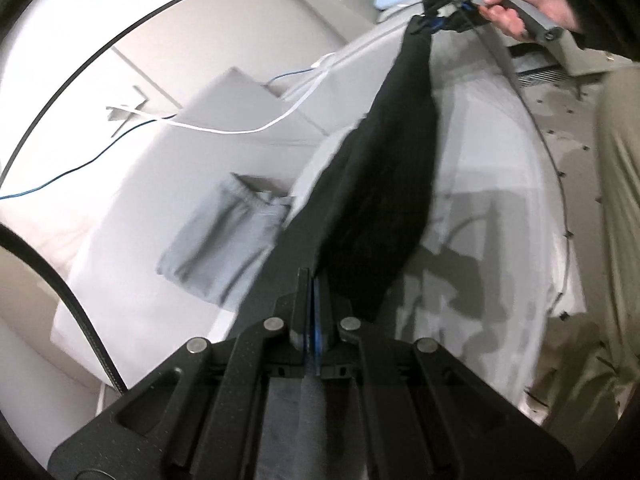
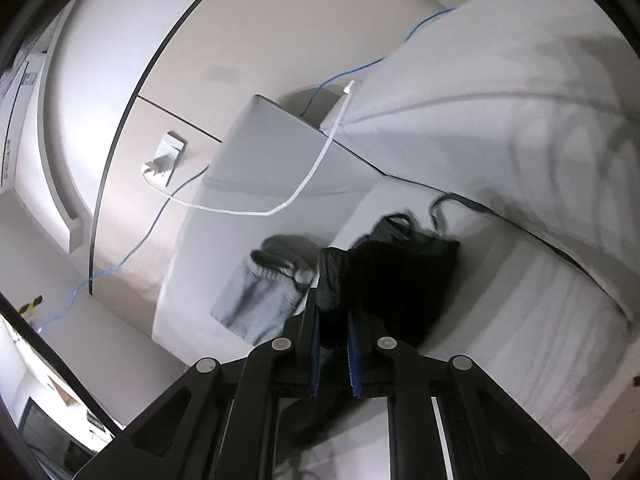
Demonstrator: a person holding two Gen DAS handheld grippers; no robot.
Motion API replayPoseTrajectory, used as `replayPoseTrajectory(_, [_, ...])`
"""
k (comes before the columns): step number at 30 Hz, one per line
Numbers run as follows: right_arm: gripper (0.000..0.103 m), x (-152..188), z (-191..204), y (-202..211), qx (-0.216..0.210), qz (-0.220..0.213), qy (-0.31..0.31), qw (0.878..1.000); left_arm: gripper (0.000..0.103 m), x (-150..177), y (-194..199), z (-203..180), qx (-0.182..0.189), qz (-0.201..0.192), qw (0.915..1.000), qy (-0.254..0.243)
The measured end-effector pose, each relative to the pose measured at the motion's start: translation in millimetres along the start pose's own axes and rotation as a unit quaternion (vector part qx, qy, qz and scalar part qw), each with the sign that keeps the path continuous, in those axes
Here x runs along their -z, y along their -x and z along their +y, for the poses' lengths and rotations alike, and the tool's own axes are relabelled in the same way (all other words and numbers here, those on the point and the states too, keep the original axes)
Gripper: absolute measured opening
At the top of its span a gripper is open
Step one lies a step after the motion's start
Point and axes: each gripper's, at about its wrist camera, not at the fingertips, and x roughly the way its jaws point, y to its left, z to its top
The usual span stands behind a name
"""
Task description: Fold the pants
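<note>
Left wrist: left gripper [image 1: 311, 280] clamped on black pants [image 1: 384, 184]; right gripper [image 2: 333, 320] pinching them too.

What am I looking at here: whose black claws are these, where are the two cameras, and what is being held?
There is no robot. A person carries a hand-held gripper in each hand, with a camera on each looking along its two fingers.

The left wrist view shows the left hand-held gripper shut on one end of the black pants. They stretch up to the right hand-held gripper, held by the person's hand.

The right wrist view shows the right hand-held gripper clamped on bunched black fabric.

Below lies a white sheet on a light couch, with folded grey pants and loose cables.
</note>
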Motion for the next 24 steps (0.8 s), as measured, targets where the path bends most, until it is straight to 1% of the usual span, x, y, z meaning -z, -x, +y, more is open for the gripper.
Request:
replayPoseTrajectory(3, [0.01, -13, 21, -22, 0.002, -0.003, 0.005, 1.0, 0.0, -7, -16, 32, -0.014, 0.015, 0.9997, 0.017])
replayPoseTrajectory(7, [0.01, -30, 44, -54, 0.01, -0.002, 0.013, 1.0, 0.0, -9, -33, 59, -0.021, 0.029, 0.9991, 0.023])
replayPoseTrajectory(11, [0.01, -44, 57, -89, 0.027, 0.002, 0.017, 0.999, 0.0, -12, -63, 86, -0.023, 0.052, 0.9981, 0.026])
replayPoseTrajectory(15, [0.01, -51, 61, -122, 0.052, 0.011, 0.022, 0.998, 0.0, -10, -98, 107, -0.019, 0.076, 0.9964, 0.031])
replayPoseTrajectory(17, [0.01, -53, 62, -141, 0.069, 0.014, 0.029, 0.997, 0.0, -7, -124, 119, -0.013, 0.098, 0.9945, 0.035])
replayPoseTrajectory(21, [0.01, -57, 58, -180, 0.1, 0.03, 0.032, 0.994, 0.0, -4, -164, 128, -0.007, 0.128, 0.9909, 0.041])
replayPoseTrajectory(24, [0.01, -59, 50, -211, 0.125, 0.042, 0.035, 0.991, 0.0, 6, -192, 131, -0.001, 0.151, 0.9873, 0.049])
